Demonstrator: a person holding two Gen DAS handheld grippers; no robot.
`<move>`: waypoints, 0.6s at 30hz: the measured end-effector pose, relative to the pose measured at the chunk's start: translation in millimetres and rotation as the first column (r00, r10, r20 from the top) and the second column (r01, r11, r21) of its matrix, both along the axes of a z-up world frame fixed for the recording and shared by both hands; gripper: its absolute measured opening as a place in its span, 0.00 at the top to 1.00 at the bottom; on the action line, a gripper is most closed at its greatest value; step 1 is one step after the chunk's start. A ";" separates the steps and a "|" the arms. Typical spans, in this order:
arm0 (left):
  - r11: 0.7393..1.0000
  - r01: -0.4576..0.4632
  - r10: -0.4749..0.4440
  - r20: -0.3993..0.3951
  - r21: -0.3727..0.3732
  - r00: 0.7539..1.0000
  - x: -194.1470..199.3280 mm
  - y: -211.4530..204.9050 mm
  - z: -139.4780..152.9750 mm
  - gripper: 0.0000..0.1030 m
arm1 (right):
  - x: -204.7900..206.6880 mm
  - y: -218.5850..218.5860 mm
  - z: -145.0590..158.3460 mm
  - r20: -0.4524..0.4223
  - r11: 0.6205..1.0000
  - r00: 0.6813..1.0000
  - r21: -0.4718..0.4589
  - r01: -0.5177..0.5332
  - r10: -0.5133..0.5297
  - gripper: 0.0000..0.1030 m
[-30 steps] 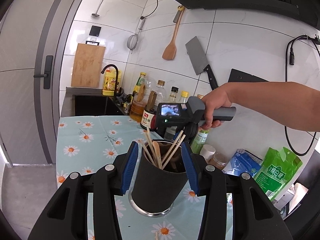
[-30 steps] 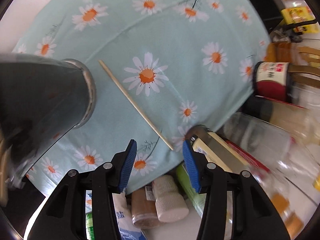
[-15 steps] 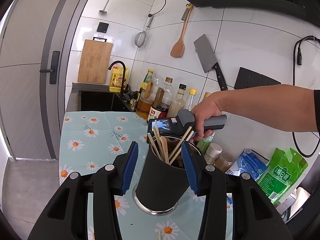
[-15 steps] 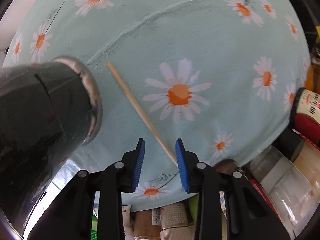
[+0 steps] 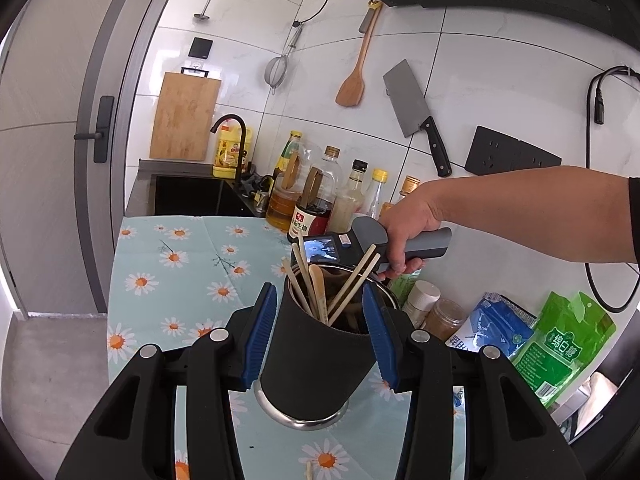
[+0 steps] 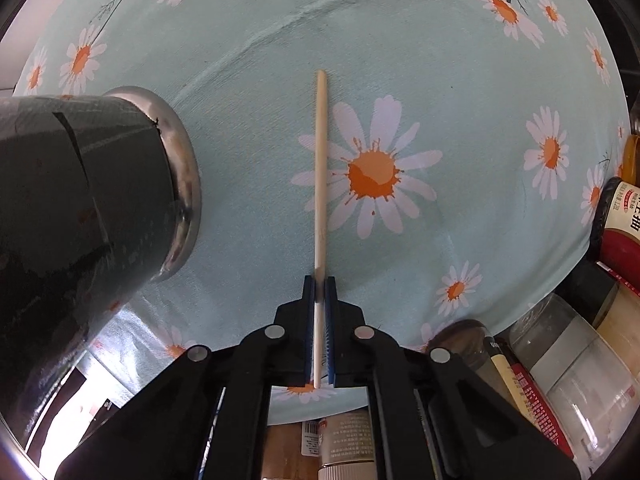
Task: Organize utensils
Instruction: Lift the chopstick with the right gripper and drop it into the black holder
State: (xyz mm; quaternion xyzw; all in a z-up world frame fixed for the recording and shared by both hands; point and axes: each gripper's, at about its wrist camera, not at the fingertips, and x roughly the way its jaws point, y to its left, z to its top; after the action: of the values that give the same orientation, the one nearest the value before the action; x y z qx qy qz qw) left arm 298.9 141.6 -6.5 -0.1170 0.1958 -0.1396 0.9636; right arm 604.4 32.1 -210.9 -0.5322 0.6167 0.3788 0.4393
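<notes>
- Two blue pads of the left gripper (image 5: 323, 332) press the sides of the dark utensil holder (image 5: 316, 356), which stands on the daisy tablecloth (image 5: 180, 264) with several chopsticks (image 5: 352, 284) inside.
- Right gripper (image 6: 319, 292) is clamped on a single chopstick (image 6: 320, 168), its far end pointing away over the cloth, beside the holder.

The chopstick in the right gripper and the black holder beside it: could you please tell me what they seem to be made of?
The chopstick looks like pale bamboo or wood: a matte, cream-coloured, unpainted round stick. The holder seems to be metal, probably stainless steel, since its base rim shines like a mirror; its wall is covered in a dull black layer, perhaps a wrap or coating, with a seam visible in the right wrist view.
</notes>
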 end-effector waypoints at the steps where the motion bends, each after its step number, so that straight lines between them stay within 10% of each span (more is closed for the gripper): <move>1: 1.000 0.001 -0.001 0.001 0.002 1.000 0.0 -0.5 0.0 0.58 | 0.6 -3.7 3.0 0.004 1.000 1.000 0.006 0.006 -0.006 0.95; 18: 0.998 0.057 -0.058 0.009 0.027 0.998 -1.2 -7.6 2.1 0.58 | 18.6 -34.8 155.8 0.216 0.925 0.945 0.341 0.164 -0.247 0.94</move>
State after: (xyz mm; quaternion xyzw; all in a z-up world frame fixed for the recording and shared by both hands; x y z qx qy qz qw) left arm 297.7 134.0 -4.5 -0.0976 0.1962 -0.1651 0.9616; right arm 623.1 -2.7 -55.2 -0.4301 0.5386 0.3534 0.6325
